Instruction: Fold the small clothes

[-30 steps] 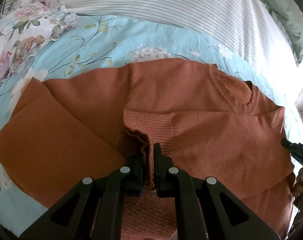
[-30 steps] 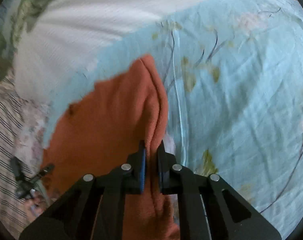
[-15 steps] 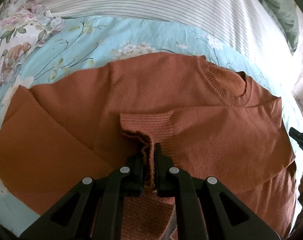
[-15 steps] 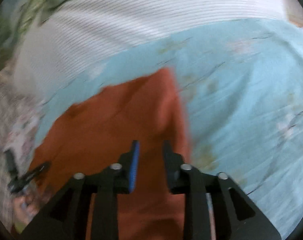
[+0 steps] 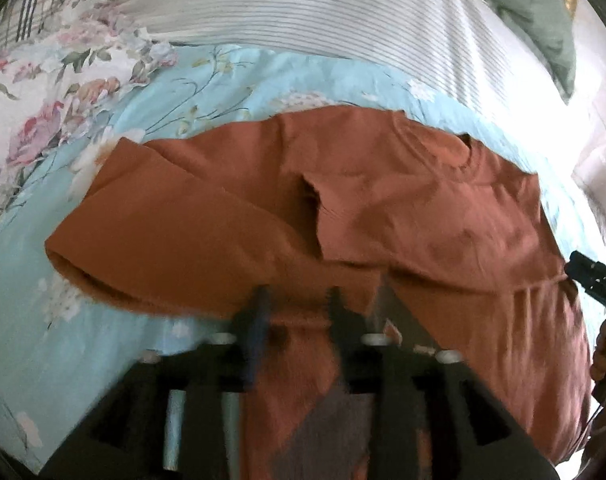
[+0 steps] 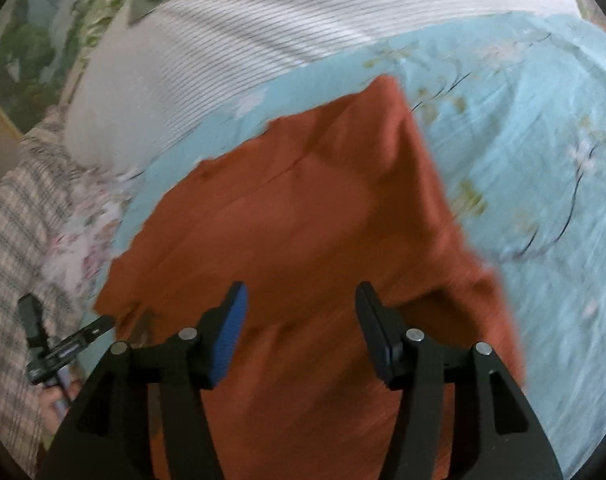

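While both claws spread, opening, rust sweater (image 5: 383, 208) lies sleeve-folded (blurred)

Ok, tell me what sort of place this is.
Most likely a bedroom, on a bed: a rust-orange knit sweater lies on a light-blue floral bedsheet, with a white pinstriped pillow and a green cushion behind it.
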Tool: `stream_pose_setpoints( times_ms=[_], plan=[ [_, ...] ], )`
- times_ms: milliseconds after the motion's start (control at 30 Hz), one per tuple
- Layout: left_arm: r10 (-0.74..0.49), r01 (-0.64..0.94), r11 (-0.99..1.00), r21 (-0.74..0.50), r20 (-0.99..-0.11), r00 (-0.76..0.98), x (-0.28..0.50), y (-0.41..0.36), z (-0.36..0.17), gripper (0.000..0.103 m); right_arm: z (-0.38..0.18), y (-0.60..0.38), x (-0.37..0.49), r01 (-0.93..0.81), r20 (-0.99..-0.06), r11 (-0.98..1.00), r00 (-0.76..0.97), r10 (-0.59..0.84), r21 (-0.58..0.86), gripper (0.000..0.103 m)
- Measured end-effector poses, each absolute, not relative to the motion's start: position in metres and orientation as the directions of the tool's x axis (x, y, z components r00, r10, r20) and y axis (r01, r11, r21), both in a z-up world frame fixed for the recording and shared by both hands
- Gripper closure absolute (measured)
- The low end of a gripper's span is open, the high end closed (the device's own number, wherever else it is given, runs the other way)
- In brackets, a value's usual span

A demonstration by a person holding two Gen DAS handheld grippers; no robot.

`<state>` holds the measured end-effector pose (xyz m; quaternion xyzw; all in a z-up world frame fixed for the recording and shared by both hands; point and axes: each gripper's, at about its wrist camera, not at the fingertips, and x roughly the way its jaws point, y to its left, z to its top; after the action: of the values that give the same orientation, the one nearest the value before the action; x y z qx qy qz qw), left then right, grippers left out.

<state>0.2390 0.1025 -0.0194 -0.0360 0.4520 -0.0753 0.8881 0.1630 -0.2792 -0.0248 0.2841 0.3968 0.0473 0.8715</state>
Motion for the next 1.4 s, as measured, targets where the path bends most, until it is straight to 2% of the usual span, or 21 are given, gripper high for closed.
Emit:
stream_pose_setpoints(
  times_ms=[33,67,233,300,333,367,400,433,600,800,967,1100,1233,1400],
  plan=[
    [-0.150,0.109,0.988,-0.107,-0.798,0.584,0.236,0.098,-0.020,0.039,-0.026,-0.272,0.161,0.135,-0.660,0.825,0.675,0.329,0.549,0.046],
    [-0.127,0.112,0.991,-0.074,-0.796,0.591,0.235,0.091,-0.020,0.035,-0.028,-0.266,0.157,0.129,-0.659,0.817,0.667,0.348,0.562,0.046],
    [-0.073,0.136,0.991,0.011,-0.800,0.595,0.244,0.072,-0.029,0.035,-0.040,-0.246,0.143,0.123,-0.668,0.802,0.634,0.389,0.584,0.045],
    [-0.036,0.119,0.992,0.043,-0.808,0.589,0.251,0.070,-0.034,0.046,-0.043,-0.240,0.140,0.133,-0.679,0.803,0.623,0.388,0.581,0.046],
    [-0.040,0.120,0.992,0.038,-0.810,0.585,0.253,0.072,-0.036,0.065,-0.044,-0.240,0.139,0.138,-0.684,0.804,0.620,0.385,0.578,0.045],
    [-0.051,0.122,0.992,0.025,-0.811,0.583,0.254,0.075,-0.036,0.090,-0.044,-0.241,0.137,0.139,-0.684,0.803,0.620,0.385,0.579,0.045],
    [-0.081,0.129,0.992,-0.007,-0.813,0.576,0.256,0.079,-0.035,0.099,-0.043,-0.240,0.136,0.138,-0.681,0.802,0.622,0.386,0.581,0.045],
    [-0.119,0.128,0.990,-0.055,-0.811,0.573,0.255,0.085,-0.032,0.101,-0.042,-0.240,0.134,0.135,-0.677,0.802,0.626,0.387,0.582,0.045],
    [-0.172,0.110,0.985,-0.132,-0.766,0.619,0.240,0.102,-0.011,0.102,-0.031,-0.237,0.129,0.098,-0.650,0.798,0.643,0.405,0.594,0.046],
    [-0.280,0.160,0.958,-0.236,-0.677,0.680,0.222,0.094,0.045,0.102,-0.016,-0.242,0.119,0.068,-0.605,0.782,0.676,0.421,0.620,0.045],
    [-0.435,0.311,0.900,-0.305,-0.601,0.671,0.231,0.030,0.086,0.102,-0.009,-0.258,0.113,0.077,-0.580,0.772,0.708,0.403,0.631,0.045],
    [-0.539,0.440,0.841,-0.316,-0.571,0.620,0.248,-0.052,0.098,0.102,-0.010,-0.284,0.102,0.126,-0.576,0.759,0.733,0.363,0.638,0.045],
    [-0.598,0.509,0.792,-0.337,-0.593,0.539,0.272,-0.122,0.084,0.102,-0.016,-0.309,0.091,0.182,-0.587,0.748,0.744,0.319,0.638,0.045],
    [-0.594,0.539,0.780,-0.319,-0.649,0.476,0.300,-0.188,0.049,0.102,-0.026,-0.329,0.083,0.230,-0.607,0.738,0.740,0.291,0.635,0.045]
  ],
)
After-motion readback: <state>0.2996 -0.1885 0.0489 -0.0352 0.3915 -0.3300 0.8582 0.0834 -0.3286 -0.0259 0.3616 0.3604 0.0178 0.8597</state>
